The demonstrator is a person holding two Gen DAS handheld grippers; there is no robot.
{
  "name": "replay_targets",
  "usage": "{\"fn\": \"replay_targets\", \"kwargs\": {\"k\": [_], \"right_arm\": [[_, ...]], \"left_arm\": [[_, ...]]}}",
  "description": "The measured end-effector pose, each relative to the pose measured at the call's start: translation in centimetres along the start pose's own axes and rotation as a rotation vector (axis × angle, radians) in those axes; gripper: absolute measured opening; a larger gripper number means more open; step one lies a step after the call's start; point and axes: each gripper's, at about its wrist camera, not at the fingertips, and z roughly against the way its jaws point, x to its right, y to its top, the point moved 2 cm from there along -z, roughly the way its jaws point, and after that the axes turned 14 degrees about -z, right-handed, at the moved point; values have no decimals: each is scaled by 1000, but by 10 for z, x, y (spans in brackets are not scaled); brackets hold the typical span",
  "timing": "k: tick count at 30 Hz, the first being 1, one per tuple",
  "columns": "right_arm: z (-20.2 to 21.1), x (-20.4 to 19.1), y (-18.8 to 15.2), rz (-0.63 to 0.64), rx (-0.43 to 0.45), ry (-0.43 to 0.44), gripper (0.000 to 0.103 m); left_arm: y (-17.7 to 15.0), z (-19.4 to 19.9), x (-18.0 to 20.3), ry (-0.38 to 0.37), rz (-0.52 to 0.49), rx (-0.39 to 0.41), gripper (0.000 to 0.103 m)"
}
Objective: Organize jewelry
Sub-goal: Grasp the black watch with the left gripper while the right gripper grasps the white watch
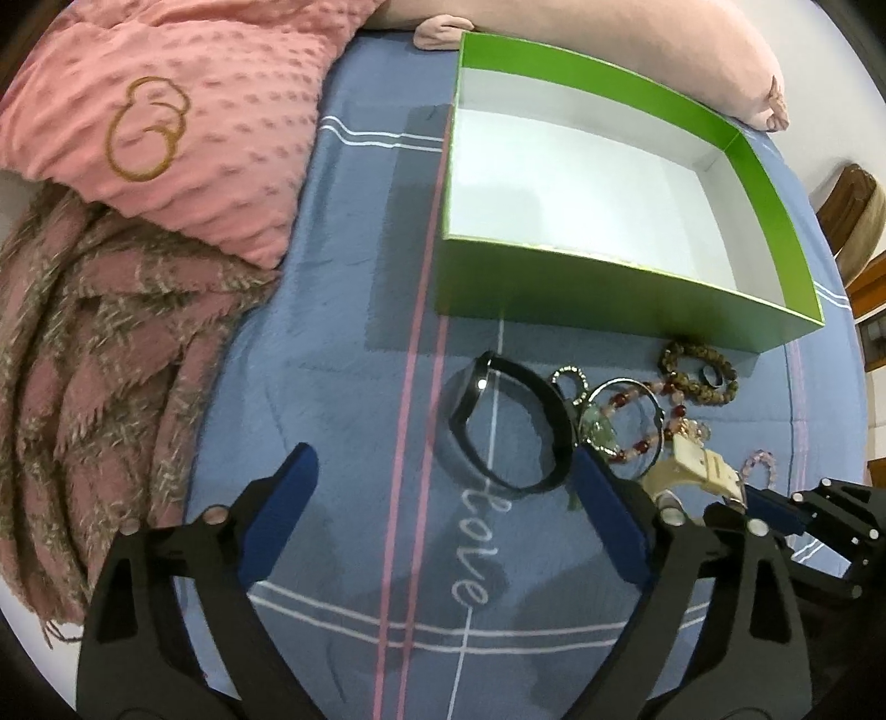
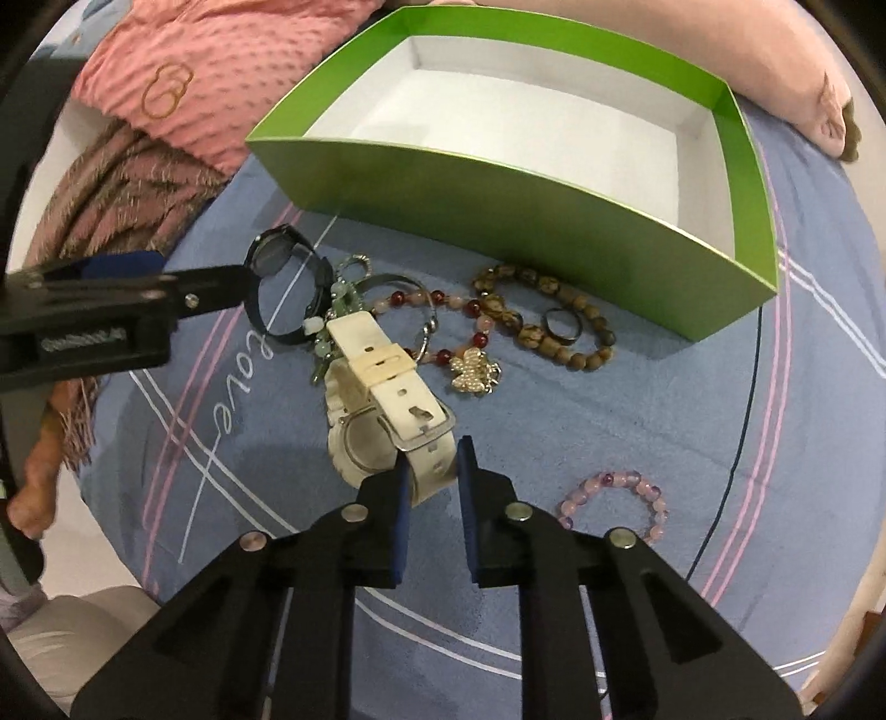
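Observation:
A green box (image 1: 609,285) with a white inside stands empty on the blue bedsheet; it also shows in the right wrist view (image 2: 498,199). Jewelry lies in front of it. My left gripper (image 1: 443,462) is open, its fingers either side of a black watch (image 1: 509,421) that lies on the sheet (image 2: 288,288). My right gripper (image 2: 434,462) is shut on the strap of a white watch (image 2: 387,399), also seen in the left wrist view (image 1: 698,471). Nearby lie a brown bead bracelet (image 2: 542,321), a dark ring (image 2: 562,327), a red-and-pink bead bracelet (image 2: 443,327) with a pearl charm, and a pink bead bracelet (image 2: 614,504).
A pink dotted pillow (image 1: 183,122) and a pink-brown fringed scarf (image 1: 94,354) lie to the left of the box. A pale pink cushion (image 1: 692,50) lies behind the box. A green-bead keychain with a silver ring (image 2: 343,299) lies between the two watches.

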Motion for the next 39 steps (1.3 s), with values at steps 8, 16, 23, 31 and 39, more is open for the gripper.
{"fn": "replay_targets", "kwargs": {"k": [8,16,23,31,39], "right_arm": [[-8,1,1,-21,-12,19,16],[-11,8,-1,-41,-24,32,16],[-13,11,-1,-46,-27,25,16],[-13,10,0,-56,-25,35,16],[1,10,4,-74,-1,100,3]], "left_arm": [[11,-28,1,-16,1,-46,73],[20,-49,1,-27,-3,-67,44],[32,-54,10,-38,-16,-50,11],[28,-42,21,-59,-14,-25,10],[22,-16,17,-62,10,17,10]]}}
